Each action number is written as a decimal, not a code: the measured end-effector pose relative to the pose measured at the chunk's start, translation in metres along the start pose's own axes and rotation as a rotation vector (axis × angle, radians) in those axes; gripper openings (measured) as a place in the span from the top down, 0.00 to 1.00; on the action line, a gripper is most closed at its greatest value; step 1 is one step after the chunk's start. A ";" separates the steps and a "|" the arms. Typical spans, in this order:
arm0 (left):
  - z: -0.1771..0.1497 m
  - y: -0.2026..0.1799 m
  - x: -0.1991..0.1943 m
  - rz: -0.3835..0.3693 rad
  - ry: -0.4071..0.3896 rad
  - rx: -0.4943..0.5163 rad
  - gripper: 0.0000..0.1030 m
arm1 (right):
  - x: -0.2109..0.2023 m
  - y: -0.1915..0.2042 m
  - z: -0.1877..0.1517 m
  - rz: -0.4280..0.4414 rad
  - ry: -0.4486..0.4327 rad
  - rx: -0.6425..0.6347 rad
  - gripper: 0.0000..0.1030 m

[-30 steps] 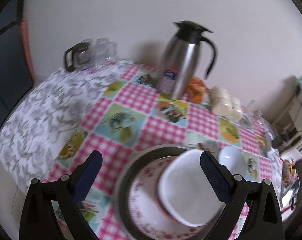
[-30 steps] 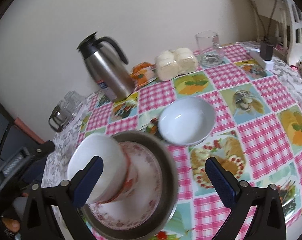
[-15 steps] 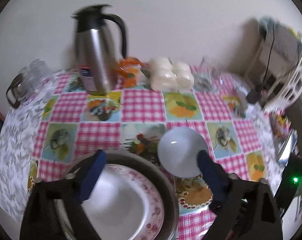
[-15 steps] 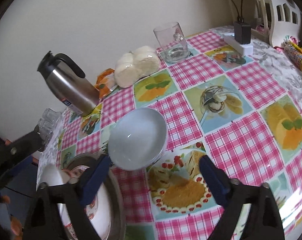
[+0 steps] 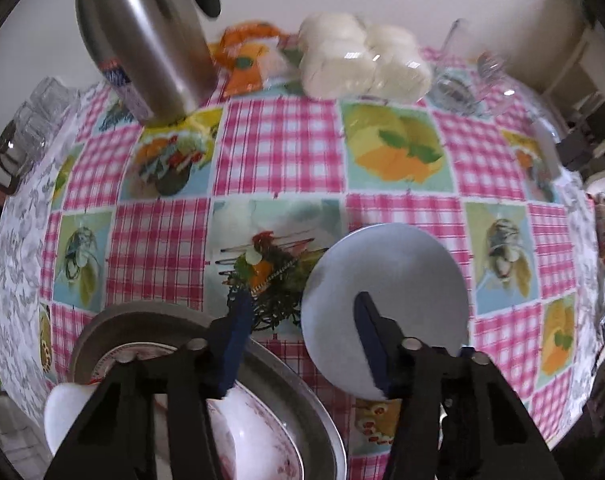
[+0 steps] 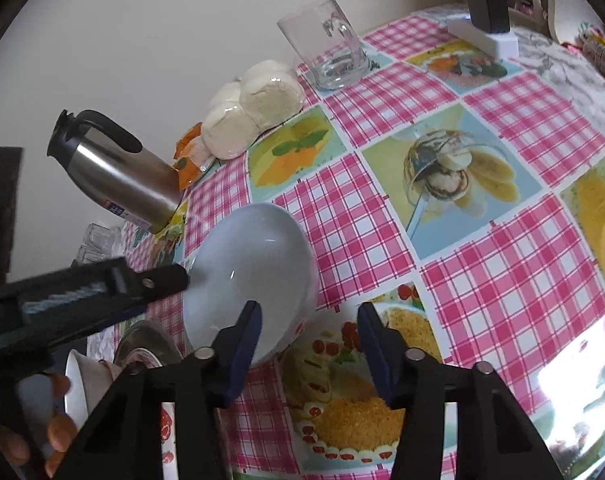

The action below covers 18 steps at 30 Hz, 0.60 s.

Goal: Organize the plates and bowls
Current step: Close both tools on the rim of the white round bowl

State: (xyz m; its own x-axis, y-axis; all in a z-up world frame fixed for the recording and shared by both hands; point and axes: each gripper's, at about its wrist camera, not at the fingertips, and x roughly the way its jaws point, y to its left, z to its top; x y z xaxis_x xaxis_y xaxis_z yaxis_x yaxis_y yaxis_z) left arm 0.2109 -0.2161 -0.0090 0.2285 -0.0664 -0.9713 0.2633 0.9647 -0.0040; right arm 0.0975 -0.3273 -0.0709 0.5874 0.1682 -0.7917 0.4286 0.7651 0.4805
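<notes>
Both tongs point down at a white bowl point(image 5: 386, 308) that sits on the counter point(image 5: 278, 152), which is covered with a pink checked cloth showing food pictures.

In the left wrist view the bowl lies at lower centre right. The left tongs point(image 5: 302, 344) are about half open and closing, straddling the bowl's left rim: one pad is over the inside of the bowl, the other outside it over the cloth. The pads do not yet press on the rim.

In the right wrist view the bowl point(image 6: 250, 284) is at centre left. The right tongs point(image 6: 310, 344) are also half open and closing, with the left pad over the bowl's inside and the right pad outside over the cloth; nothing is gripped.

At the lower left of both views a metal tray point(image 5: 142, 320) carries a flowered plate point(image 5: 258, 440) and a white cup point(image 5: 68, 412).

A steel jug point(image 5: 142, 36), wrapped buns point(image 5: 362, 60) and a glass mug point(image 6: 326, 56) stand along the wall at the top.
</notes>
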 end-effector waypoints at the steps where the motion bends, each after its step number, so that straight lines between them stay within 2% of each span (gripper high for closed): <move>1: 0.001 0.000 0.004 0.010 0.009 -0.004 0.58 | 0.002 0.000 0.001 0.004 0.003 0.000 0.54; 3: 0.003 -0.001 0.011 0.021 0.025 -0.004 0.61 | 0.007 0.001 0.003 0.019 0.005 -0.003 0.59; 5: 0.005 -0.003 0.018 0.032 0.039 -0.002 0.69 | 0.010 0.004 0.006 0.025 0.008 -0.004 0.66; 11: 0.009 -0.007 0.037 0.035 0.079 0.013 0.79 | 0.024 0.006 0.014 0.015 0.027 -0.010 0.81; 18: 0.008 -0.013 0.042 0.031 0.072 0.028 0.82 | 0.028 0.006 0.016 0.017 0.042 -0.013 0.81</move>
State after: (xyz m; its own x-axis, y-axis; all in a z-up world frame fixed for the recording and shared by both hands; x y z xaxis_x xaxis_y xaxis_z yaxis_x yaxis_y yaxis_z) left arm 0.2249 -0.2340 -0.0477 0.1692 -0.0174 -0.9854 0.2834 0.9585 0.0317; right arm 0.1275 -0.3282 -0.0846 0.5650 0.2068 -0.7988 0.4095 0.7702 0.4891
